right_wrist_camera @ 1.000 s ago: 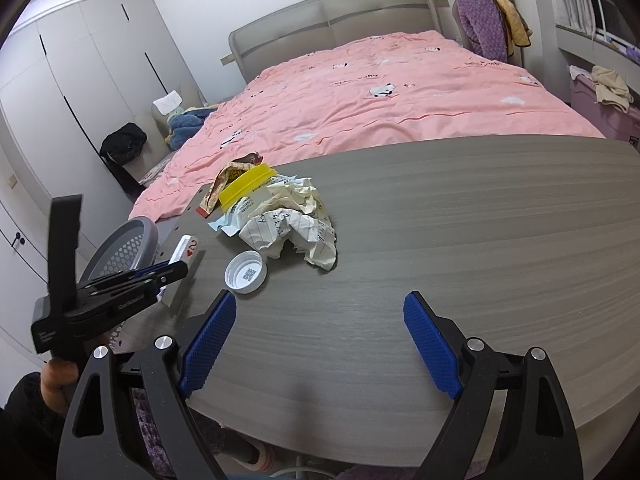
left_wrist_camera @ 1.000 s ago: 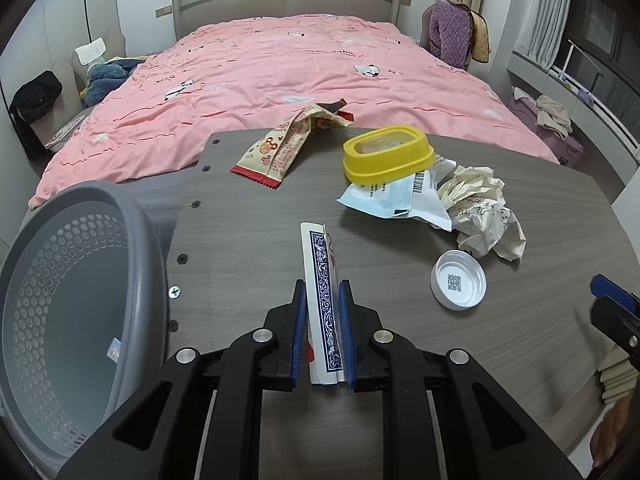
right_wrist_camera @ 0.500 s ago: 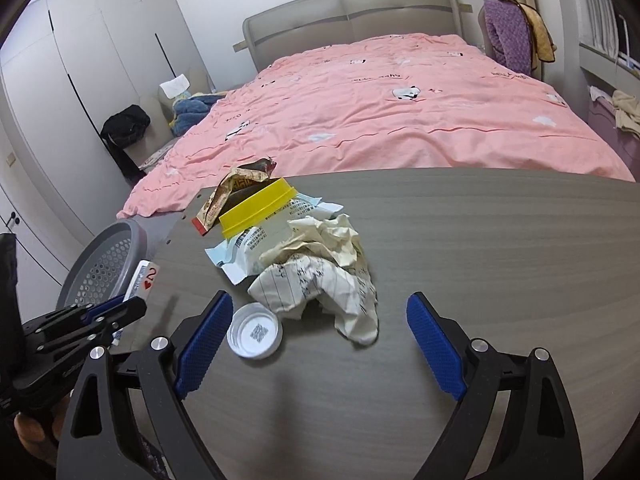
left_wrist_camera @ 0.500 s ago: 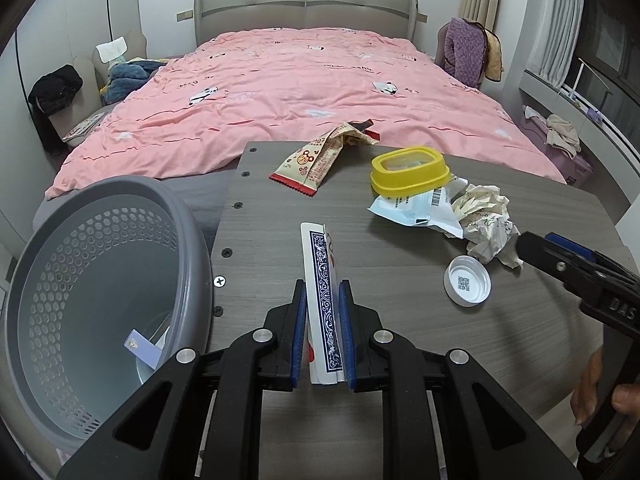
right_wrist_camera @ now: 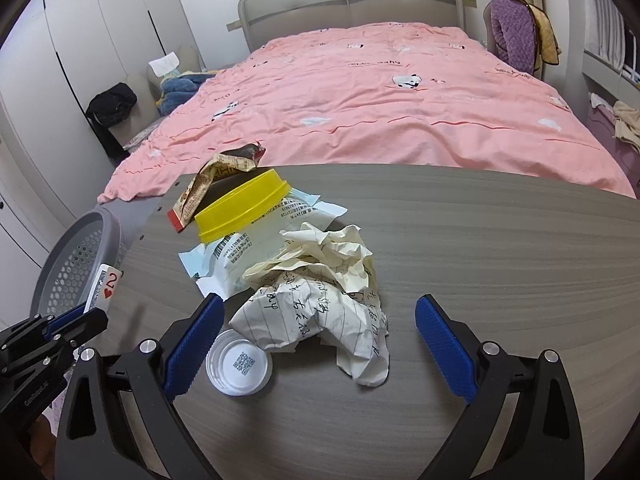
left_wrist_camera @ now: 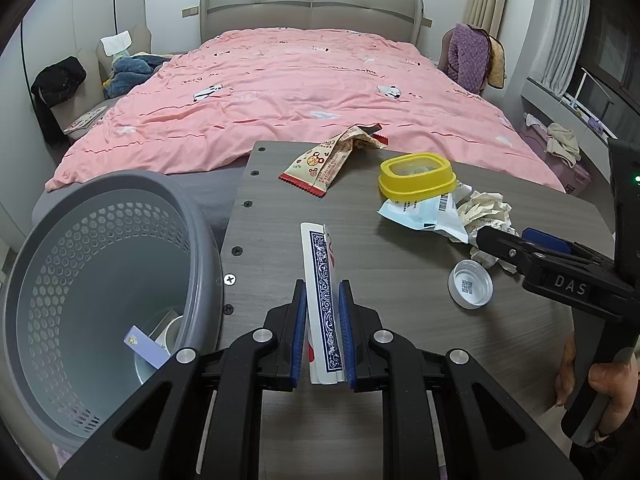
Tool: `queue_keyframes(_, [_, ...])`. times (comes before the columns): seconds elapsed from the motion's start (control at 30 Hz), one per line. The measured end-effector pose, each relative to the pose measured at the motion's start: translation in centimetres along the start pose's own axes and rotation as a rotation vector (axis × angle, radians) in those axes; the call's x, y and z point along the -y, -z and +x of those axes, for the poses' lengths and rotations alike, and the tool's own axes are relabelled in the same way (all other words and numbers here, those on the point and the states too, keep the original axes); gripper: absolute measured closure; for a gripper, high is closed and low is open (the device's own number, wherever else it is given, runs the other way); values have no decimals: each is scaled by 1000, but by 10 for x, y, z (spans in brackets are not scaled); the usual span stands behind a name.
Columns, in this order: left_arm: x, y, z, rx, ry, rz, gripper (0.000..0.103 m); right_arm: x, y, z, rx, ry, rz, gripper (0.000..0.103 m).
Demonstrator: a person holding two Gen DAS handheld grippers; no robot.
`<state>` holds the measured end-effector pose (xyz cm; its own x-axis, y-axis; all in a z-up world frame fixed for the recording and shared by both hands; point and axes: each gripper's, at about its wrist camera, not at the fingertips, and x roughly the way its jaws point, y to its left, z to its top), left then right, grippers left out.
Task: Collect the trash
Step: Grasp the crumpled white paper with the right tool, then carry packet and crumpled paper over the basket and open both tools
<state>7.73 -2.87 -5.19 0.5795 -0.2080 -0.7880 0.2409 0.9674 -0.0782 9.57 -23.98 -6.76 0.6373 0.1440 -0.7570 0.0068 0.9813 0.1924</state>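
Left hand-held gripper (left_wrist_camera: 323,328) clamped shut, level; right hand-held gripper (right_wrist_camera: 320,344) spread wide, apparently tilted slightly downward.

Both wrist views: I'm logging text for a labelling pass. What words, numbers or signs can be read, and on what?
"DAS": right tongs body.
"2" with red heart: playing card held by left tongs.
QR code, unreadable: white cap.
Handwriting: crumpled paper, illegible.
Barcode, print: white packet, too small.

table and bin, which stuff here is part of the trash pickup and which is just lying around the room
Part of the job:
bin
cards, shut in the left hand-held gripper
crumpled paper, ahead of the open right hand-held gripper
white cap
yellow lid
snack wrapper
plastic packet

Just lying about:
bed
purple garment
black bag
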Motion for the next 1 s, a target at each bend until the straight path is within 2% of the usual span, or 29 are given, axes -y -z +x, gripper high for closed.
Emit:
queue_keyframes(0.13, [-2, 0, -1, 1, 0, -6, 87, -2, 1, 4, -22, -12, -11, 32])
queue_keyframes(0.27, [-2, 0, -4, 7, 0, -7, 87, 2, 4, -1, -11, -31, 11, 37])
queue_keyframes(0.77, [3, 8, -24, 31, -2, 7, 87, 32, 34, -49, 39, 3, 97, 38])
queue_keyframes(1.0, [-4, 9, -42, 68, -3, 10, 87, 25, 46, -76, 67, 4, 91, 38])
